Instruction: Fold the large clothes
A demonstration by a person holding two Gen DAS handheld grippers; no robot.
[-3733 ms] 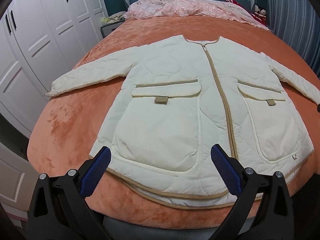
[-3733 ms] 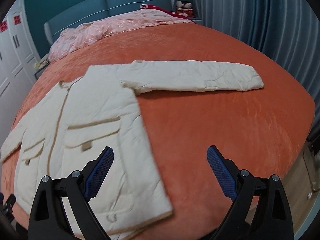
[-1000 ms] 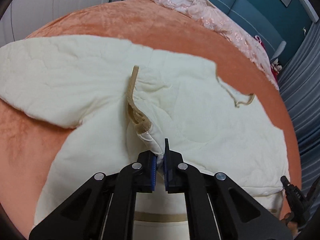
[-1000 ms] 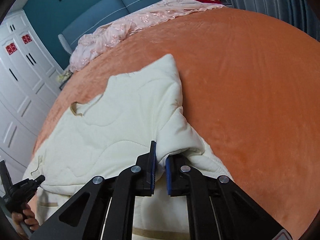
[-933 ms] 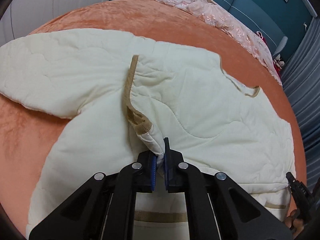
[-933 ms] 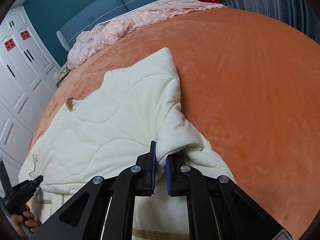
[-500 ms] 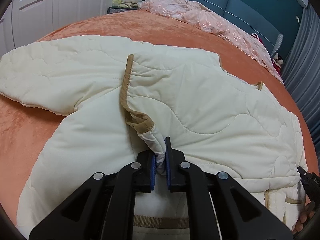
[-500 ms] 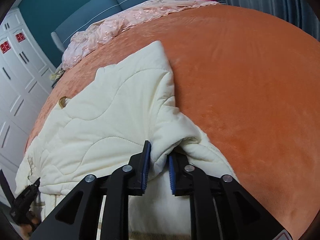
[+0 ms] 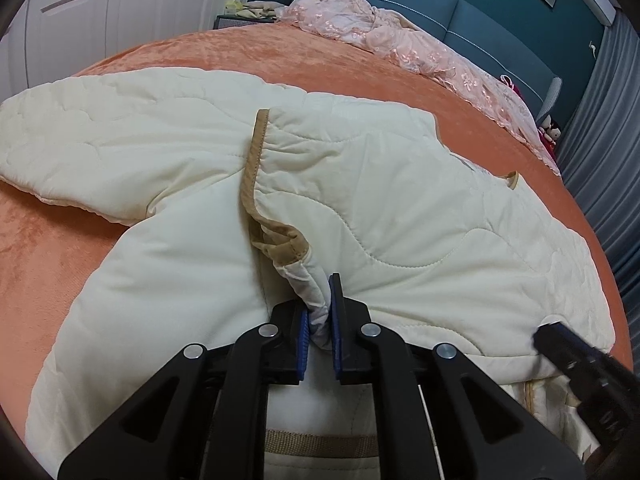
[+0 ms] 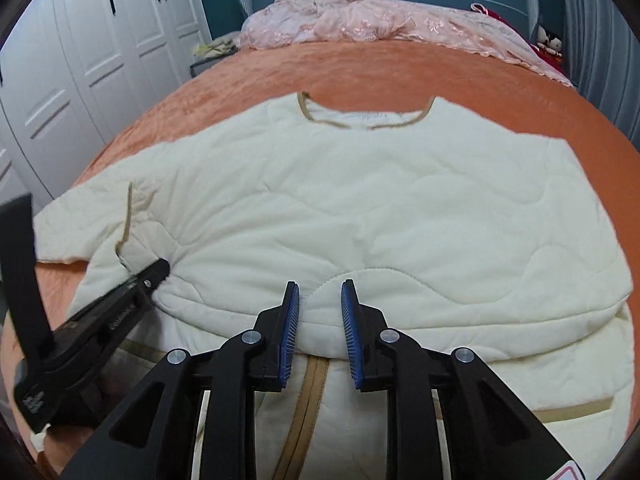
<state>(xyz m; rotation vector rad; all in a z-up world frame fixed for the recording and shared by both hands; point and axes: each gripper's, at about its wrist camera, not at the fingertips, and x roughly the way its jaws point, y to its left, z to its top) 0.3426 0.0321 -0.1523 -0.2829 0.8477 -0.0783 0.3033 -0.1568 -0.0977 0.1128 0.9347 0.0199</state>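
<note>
– Left wrist view first. Left gripper (image 9: 319, 324): spread or squeezed?
– Squeezed tight, pinching a bunched bit of the cream jacket (image 9: 400, 200), right beside the tan trim (image 9: 252, 168)
– And the right gripper (image 10: 320, 332)?
– Spread a little, with nothing between the blue pads (image 10: 290, 332). Just over the folded edge, near the middle, not pressing on it
– And the jacket, where?
– Flat on the orange bed cover (image 9: 280, 52), with the neck hole (image 10: 360, 120) at the far end. Top layer folded over, hiding most of the zip (image 10: 308, 400) underneath
– So what step now?
– Looks like laying down this fold and making it neat
– How to do it well?
– Lower the pinched bit first, so no lump hides under the layer. Let go on the left only once that bunch lies flat. Then smooth from the middle out to both sides with a soft push
– Anything tricky?
– Puffy cloth, so likely to pop back up. Press slowly and wait a moment. Check that the folded edge runs straight across, not slanted. Tuck the tan trim in so no corner pokes out
– Anything to stay away from?
– Pink blanket (image 9: 400, 48) by the headboard, well apart from the jacket, so plenty of room to work
</note>
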